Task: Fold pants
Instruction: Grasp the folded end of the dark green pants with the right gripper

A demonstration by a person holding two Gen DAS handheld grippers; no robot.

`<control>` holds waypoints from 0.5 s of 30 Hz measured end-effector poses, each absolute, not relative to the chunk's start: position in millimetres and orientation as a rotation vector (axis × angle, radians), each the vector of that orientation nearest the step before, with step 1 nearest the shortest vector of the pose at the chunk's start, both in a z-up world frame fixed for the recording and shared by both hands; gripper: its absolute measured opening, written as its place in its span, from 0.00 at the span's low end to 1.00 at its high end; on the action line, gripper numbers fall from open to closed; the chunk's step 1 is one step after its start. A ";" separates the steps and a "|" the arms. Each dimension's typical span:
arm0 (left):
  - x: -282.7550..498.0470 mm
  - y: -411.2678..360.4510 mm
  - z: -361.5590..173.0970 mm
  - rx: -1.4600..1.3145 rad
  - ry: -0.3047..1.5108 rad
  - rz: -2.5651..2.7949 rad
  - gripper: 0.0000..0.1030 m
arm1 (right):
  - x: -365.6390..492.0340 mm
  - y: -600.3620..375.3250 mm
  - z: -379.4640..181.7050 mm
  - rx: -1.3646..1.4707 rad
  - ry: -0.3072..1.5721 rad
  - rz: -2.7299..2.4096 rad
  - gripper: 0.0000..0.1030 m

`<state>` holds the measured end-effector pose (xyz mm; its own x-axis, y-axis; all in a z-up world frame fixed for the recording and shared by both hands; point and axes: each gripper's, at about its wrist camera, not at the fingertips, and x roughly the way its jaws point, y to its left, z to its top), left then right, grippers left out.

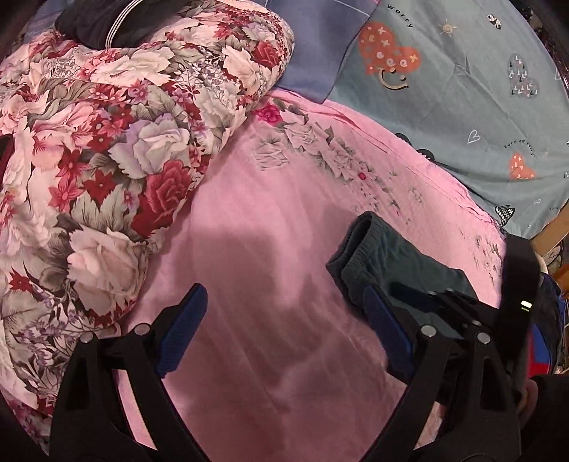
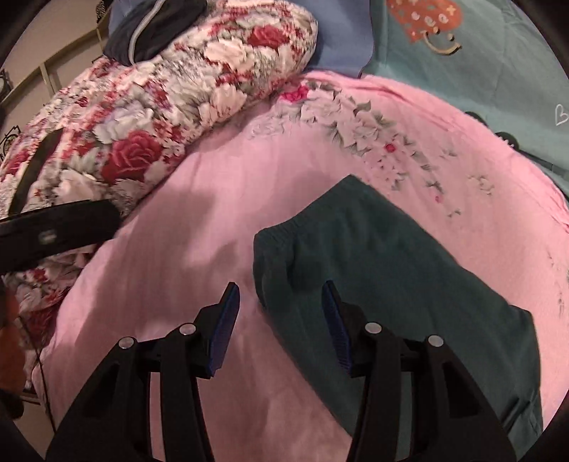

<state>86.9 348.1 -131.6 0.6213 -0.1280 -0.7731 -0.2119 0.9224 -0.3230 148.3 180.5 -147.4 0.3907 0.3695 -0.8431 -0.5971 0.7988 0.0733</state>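
Left gripper [image 1: 284, 330]: spread wide, nothing pinched; held over the bare pink sheet [image 1: 270, 220], with the pants [image 1: 394, 259] just off its right finger.
Left fingers [image 1: 185, 327]: blue pads on black arms; a shadow is cast on the sheet between them.
Right gripper [image 2: 281, 320]: spread, nothing clamped; the left finger is seen over the sheet [image 2: 220, 199], the right finger over the pants' near edge. Contact with the cloth cannot be told.
Right fingers [image 2: 227, 320]: blue pads, black arms.
Pants [image 2: 384, 256]: dark green, laid folded and flat on the sheet, right of centre in the right wrist view; ribbed waistband turned toward the quilt side; in the left wrist view only an end is seen, partly hidden behind the right gripper's body.
Quilt [image 1: 117, 135]: floral, red and white roses, bunched up at the left on the sheet.
Dark garment [image 1: 99, 25]: lying on top of the quilt, white stripe visible.
Blue-grey cover [image 1: 458, 85]: hearts printed on it, spread at the far right beyond the sheet.
Pillow [image 1: 316, 46]: plain blue, between quilt and cover.
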 end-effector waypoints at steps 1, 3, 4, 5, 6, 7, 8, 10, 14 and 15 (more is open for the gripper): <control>85.5 350.9 -131.5 -0.418 0.902 0.048 0.88 | 152.8 185.3 -152.4 -0.264 1.003 0.615 0.48; 84.2 357.1 -132.3 -0.446 0.896 0.050 0.88 | 157.7 190.9 -157.8 -0.276 1.004 0.599 0.48; 84.9 359.2 -133.2 -0.457 0.895 0.048 0.88 | 160.6 193.6 -160.1 -0.280 1.006 0.593 0.48; 86.7 360.9 -134.0 -0.465 0.897 0.047 0.89 | 163.8 196.6 -162.4 -0.283 1.012 0.588 0.48; 88.2 362.4 -134.9 -0.469 0.899 0.046 0.89 | 166.3 198.5 -164.2 -0.285 1.015 0.585 0.50; 89.8 363.4 -135.3 -0.473 0.900 0.045 0.89 | 168.7 200.2 -165.3 -0.285 1.010 0.584 0.51; 92.3 364.7 -135.6 -0.479 0.900 0.040 0.89 | 170.7 201.5 -166.2 -0.288 1.009 0.579 0.51; 97.6 366.6 -136.0 -0.483 0.900 0.036 0.89 | 174.3 202.9 -167.7 -0.289 1.014 0.576 0.51; 114.0 368.7 -137.6 -0.493 0.908 0.019 0.89 | 182.1 192.9 -167.4 -0.257 1.037 0.551 0.27; 118.5 368.0 -138.1 -0.498 0.909 0.010 0.89 | 183.6 189.0 -165.8 -0.242 1.046 0.549 0.19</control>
<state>118.5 368.0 -138.1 0.6223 -0.1989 -0.7571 -0.2151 0.8865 -0.4097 183.6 189.0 -165.8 0.3832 0.3130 -0.8690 -0.5372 0.8409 0.0660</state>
